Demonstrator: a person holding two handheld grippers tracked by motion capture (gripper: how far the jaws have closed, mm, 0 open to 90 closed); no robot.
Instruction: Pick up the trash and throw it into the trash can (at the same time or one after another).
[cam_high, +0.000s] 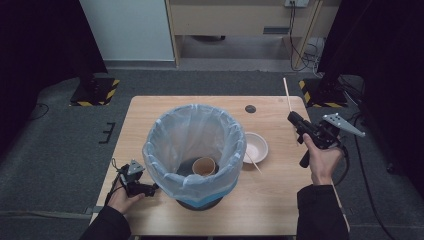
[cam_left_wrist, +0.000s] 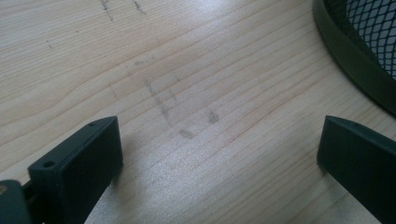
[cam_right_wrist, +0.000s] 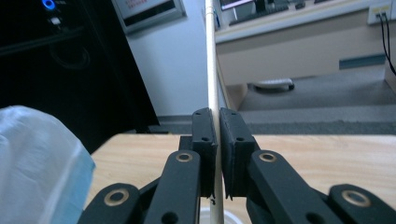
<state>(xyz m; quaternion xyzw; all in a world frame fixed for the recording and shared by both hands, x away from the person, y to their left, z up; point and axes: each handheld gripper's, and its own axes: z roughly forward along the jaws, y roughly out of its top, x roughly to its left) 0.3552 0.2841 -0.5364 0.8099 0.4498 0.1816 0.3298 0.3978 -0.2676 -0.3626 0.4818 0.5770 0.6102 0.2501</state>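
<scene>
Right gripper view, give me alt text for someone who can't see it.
The right gripper has its two black jaws shut on a thin wooden stick that stands upright between them. Below lies a wooden table, with the pale plastic bin liner at the left edge and a room with a desk beyond.

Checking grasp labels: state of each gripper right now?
Left gripper: jaws open, nothing between them, over bare table beside the bin.
Right gripper: jaws shut on a thin wooden stick, lifted above the table.

Pale matt wood tabletop (cam_left_wrist: 187, 70), grain showing; thin wooden stick (cam_right_wrist: 212, 56); bin's liner (cam_high: 192, 130) of glossy translucent plastic; matt black plastic fingers (cam_right_wrist: 233, 135).
</scene>
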